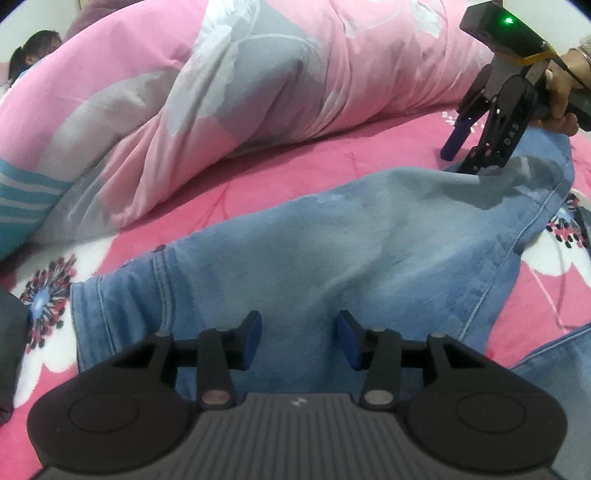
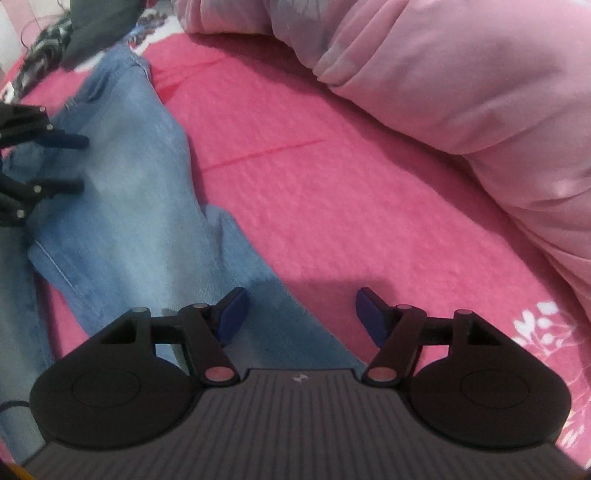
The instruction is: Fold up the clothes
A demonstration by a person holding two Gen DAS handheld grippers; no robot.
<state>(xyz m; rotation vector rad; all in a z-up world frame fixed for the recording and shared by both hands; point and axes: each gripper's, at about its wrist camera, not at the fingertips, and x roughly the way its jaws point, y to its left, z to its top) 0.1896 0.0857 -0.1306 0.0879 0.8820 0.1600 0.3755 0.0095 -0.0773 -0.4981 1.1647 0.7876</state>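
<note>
- light blue washed denim jeans [image 1: 332, 251] lie spread on a hot-pink floral bedsheet [image 1: 332, 155]; waistband end with a rivet toward 9 o'clock in the left wrist view, the far end running out to 2 o'clock.
- left gripper [image 1: 297, 341]: black linkage, blue pads, hovers over the middle of the jeans. jaws part-open; only flat denim shows in the gap, nothing pinched.
- right gripper [image 1: 461, 158] at 2 o'clock in the left wrist view, held by a hand [image 1: 561, 92] with a bracelet on the wrist. it points steeply down at the far end of the jeans; one finger stands over the bedsheet, the other at the cloth's edge. contact with the cloth cannot be told.
- right wrist view: right gripper [image 2: 299, 317] jaws spread wide, nothing clamped; the jeans [image 2: 122, 192] edge passes under the left pad, pink sheet under the right one.
- left gripper [image 2: 70, 162] shows at 9 o'clock of the right wrist view, over the denim.
- pale pink and grey flower-print duvet [image 1: 258, 92] bunched along 10 to 1 o'clock, just beside the jeans.
- dark clothing pile [image 2: 88, 26] at 11 o'clock in the right wrist view, blurred.
</note>
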